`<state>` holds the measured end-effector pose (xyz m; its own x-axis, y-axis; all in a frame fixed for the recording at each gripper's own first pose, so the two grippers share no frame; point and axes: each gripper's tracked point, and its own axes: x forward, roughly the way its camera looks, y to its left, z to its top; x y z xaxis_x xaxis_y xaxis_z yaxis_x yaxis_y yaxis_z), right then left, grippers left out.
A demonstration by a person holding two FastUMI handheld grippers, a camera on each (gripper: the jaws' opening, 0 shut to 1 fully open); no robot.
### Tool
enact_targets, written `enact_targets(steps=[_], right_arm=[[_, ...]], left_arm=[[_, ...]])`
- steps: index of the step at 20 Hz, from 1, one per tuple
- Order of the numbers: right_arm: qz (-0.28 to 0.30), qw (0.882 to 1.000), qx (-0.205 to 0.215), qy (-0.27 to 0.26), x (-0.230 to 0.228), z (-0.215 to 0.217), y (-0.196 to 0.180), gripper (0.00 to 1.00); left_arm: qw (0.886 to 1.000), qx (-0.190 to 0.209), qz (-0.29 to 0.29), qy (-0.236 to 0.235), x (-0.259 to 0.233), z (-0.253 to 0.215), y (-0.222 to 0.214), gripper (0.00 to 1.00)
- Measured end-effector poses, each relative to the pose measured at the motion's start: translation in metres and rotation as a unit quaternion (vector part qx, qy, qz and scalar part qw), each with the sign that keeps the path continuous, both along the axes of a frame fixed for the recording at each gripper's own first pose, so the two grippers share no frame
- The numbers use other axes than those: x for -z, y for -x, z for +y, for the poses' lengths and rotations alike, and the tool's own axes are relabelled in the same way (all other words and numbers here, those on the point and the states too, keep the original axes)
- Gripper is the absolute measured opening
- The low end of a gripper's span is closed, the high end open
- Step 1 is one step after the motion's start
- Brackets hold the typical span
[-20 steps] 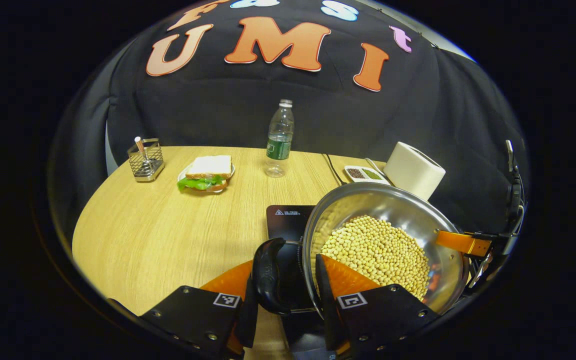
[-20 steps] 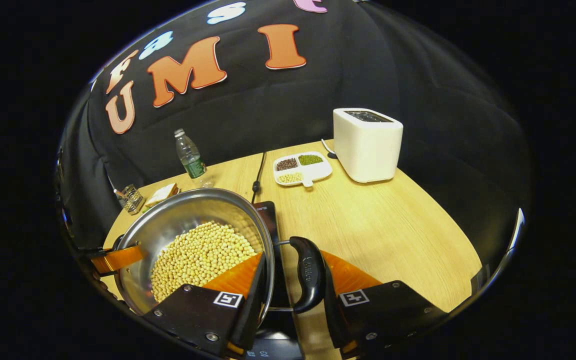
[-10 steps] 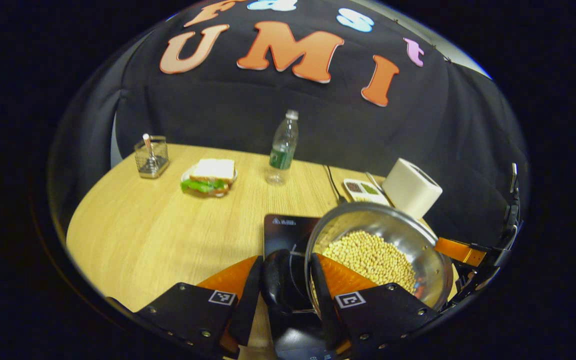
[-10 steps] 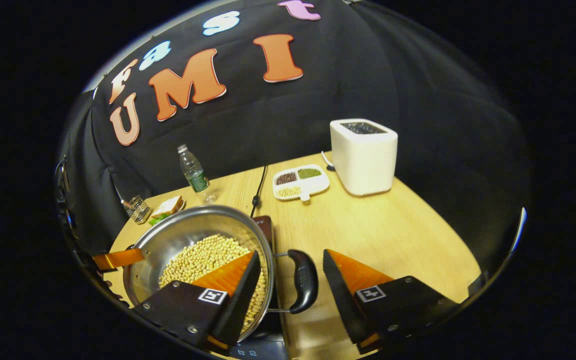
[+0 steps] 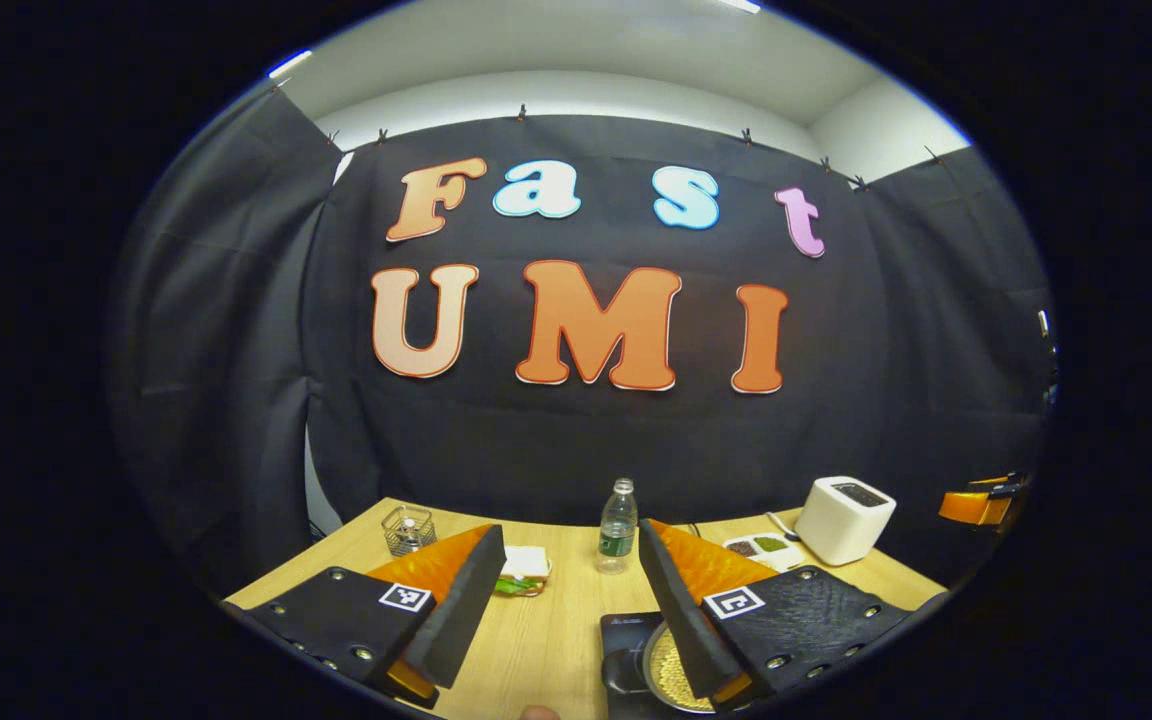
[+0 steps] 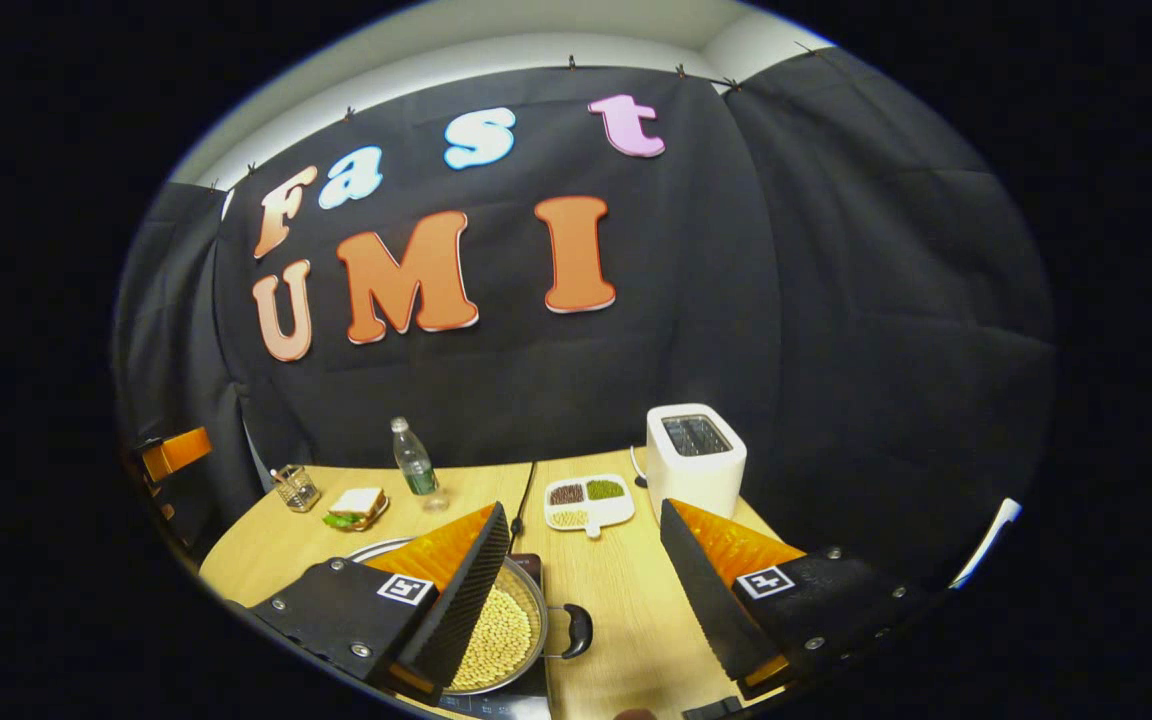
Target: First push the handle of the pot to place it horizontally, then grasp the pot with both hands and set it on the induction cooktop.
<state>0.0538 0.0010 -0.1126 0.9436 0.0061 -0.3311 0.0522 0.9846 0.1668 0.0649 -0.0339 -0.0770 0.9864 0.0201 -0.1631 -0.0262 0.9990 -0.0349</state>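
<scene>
The steel pot [image 6: 539,606], filled with pale soybeans [image 6: 498,634], sits on the black induction cooktop [image 6: 528,562]. Its black right handle [image 6: 577,630] sticks out sideways. My right gripper [image 6: 582,510] is open, raised above the pot and apart from it. In the left gripper view the pot [image 5: 674,678] and its other black handle [image 5: 620,670] lie low at the frame's bottom on the cooktop [image 5: 624,628], partly hidden behind a finger. My left gripper [image 5: 568,528] is open too, high above the table, with nothing between its fingers.
On the wooden table [image 6: 626,600] stand a white toaster [image 6: 694,458], a divided tray of beans [image 6: 588,500], a water bottle [image 6: 416,470], a sandwich on a plate [image 6: 356,505] and a wire basket [image 6: 296,487]. A cable runs back from the cooktop.
Both grippers let go of the pot's handles, opened, then rose and drew back. The pot stays on the cooktop.
</scene>
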Motion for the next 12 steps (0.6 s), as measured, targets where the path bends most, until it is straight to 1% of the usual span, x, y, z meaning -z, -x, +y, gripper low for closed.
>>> enact_targets(steps=[1, 2, 4, 5, 6, 8, 10, 11, 12], right_arm=[[-0.015, 1.000, -0.002, 0.001, -0.015, -0.001, 0.003, 0.94], [-0.028, 1.000, -0.004, 0.003, -0.029, -0.002, 0.007, 0.95], [-0.053, 0.999, -0.003, 0.011, -0.051, -0.006, 0.014, 0.95], [-0.064, 0.998, -0.003, 0.011, -0.061, -0.008, 0.017, 0.94], [-0.071, 0.997, -0.004, 0.008, -0.069, -0.008, 0.021, 0.94], [-0.088, 0.996, -0.004, 0.005, -0.083, -0.010, 0.025, 0.94], [-0.103, 0.995, 0.001, 0.006, -0.092, -0.018, 0.028, 0.94], [-0.105, 0.994, 0.002, 0.004, -0.092, -0.019, 0.028, 0.94], [-0.106, 0.994, 0.001, 0.003, -0.092, -0.020, 0.030, 0.94]], left_arm=[[1.000, -0.012, -0.019, -0.020, -0.017, 0.007, 0.003, 0.83], [0.999, -0.015, -0.036, -0.030, -0.032, 0.014, 0.005, 0.83], [0.999, -0.009, -0.050, -0.019, -0.055, 0.009, 0.016, 0.82], [0.998, -0.016, -0.055, -0.040, -0.063, 0.014, 0.021, 0.78], [0.996, -0.021, -0.061, -0.055, -0.070, 0.022, 0.022, 0.82], [0.997, -0.009, -0.059, -0.054, -0.070, 0.009, 0.028, 0.82], [0.998, 0.012, -0.041, -0.037, -0.062, -0.008, 0.030, 0.82], [0.999, 0.016, -0.035, -0.033, -0.058, -0.011, 0.029, 0.78], [0.999, 0.015, -0.035, -0.030, -0.056, -0.009, 0.026, 0.78]])
